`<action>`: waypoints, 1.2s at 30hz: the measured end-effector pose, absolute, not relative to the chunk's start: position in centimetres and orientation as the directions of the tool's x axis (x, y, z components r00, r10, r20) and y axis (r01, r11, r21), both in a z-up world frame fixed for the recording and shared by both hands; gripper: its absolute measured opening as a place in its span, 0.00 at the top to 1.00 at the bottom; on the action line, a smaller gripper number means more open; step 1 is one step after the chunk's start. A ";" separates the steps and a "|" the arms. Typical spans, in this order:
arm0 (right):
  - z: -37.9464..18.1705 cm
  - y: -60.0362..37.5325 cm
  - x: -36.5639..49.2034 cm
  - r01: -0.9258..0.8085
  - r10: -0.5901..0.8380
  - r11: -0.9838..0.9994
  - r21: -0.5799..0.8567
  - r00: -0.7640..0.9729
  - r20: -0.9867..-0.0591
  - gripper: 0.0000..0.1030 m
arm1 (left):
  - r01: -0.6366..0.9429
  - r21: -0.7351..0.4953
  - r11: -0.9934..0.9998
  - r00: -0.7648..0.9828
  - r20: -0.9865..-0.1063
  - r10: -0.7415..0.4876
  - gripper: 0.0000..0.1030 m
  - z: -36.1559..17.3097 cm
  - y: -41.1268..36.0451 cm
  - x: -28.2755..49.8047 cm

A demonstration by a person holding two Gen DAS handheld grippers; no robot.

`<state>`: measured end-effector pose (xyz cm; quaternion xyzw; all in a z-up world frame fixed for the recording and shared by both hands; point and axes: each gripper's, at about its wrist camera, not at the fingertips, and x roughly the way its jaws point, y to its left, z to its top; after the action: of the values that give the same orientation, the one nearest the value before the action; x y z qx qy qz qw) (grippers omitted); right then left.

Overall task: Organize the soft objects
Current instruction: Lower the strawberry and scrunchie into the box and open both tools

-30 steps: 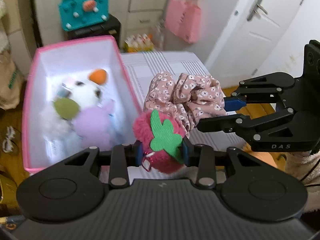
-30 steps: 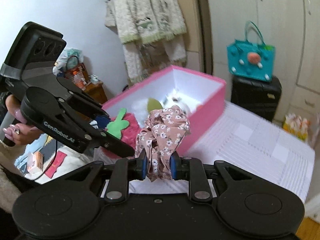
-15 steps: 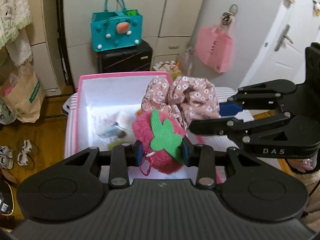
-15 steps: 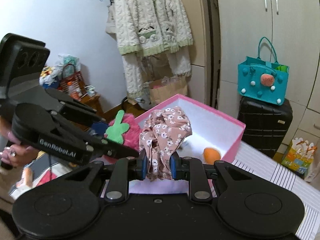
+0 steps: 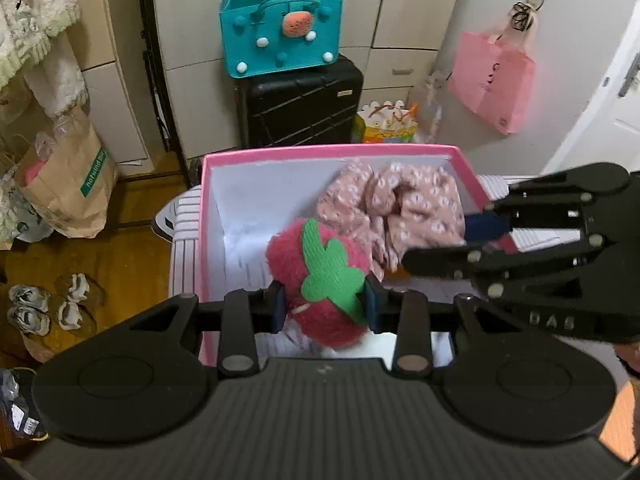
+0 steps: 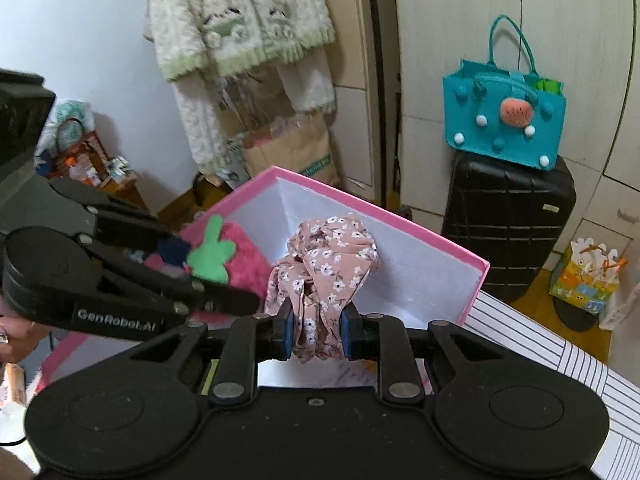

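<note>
Two grippers are seen, each clamped on one soft object. The left gripper (image 5: 323, 305) is closed on a pink plush strawberry (image 5: 320, 300), one green felt leaf being stitched on its top; the toy is pinched between the two blue pads. The right gripper (image 6: 318, 334) is closed on a floral pink scrunchie (image 6: 324, 264), whose gathered fabric is squeezed between its two blue pads and bulges above them.

Both objects are held over one pink box (image 5: 328, 152) with white inner walls. In the left wrist view the strawberry is at the middle of the box opening, and the scrunchie (image 5: 394, 210) is held at about 1 o'clock from it, touching or just beside it, with the right gripper (image 5: 486, 228) entering from 3 o'clock. In the right wrist view the strawberry (image 6: 236, 256) is found at 10 o'clock from the scrunchie, with the left gripper (image 6: 176, 252) entering from 9 o'clock.

The box is set on a white striped surface (image 6: 560, 340). Beyond it, at 12 o'clock in the left view, one black suitcase (image 5: 300, 108) is seen with one teal felt bag (image 5: 282, 36) on top. One pink bag (image 5: 490, 80) is hung at 2 o'clock, and one brown paper bag (image 5: 68, 176) stands at 9 o'clock.
</note>
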<state>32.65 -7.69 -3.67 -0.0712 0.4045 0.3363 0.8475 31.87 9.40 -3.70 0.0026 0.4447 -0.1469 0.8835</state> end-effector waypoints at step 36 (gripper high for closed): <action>-0.5 -11.4 25.4 -0.605 0.505 0.791 0.095 0.556 -0.660 0.33 | 0.261 -0.023 0.965 0.673 -0.713 -0.199 0.17 1.6 8.3 24.1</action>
<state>25.41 -11.36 -0.46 -0.0713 0.3497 0.3154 0.8793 24.06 8.33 1.58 0.0404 0.3844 -0.1257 0.9137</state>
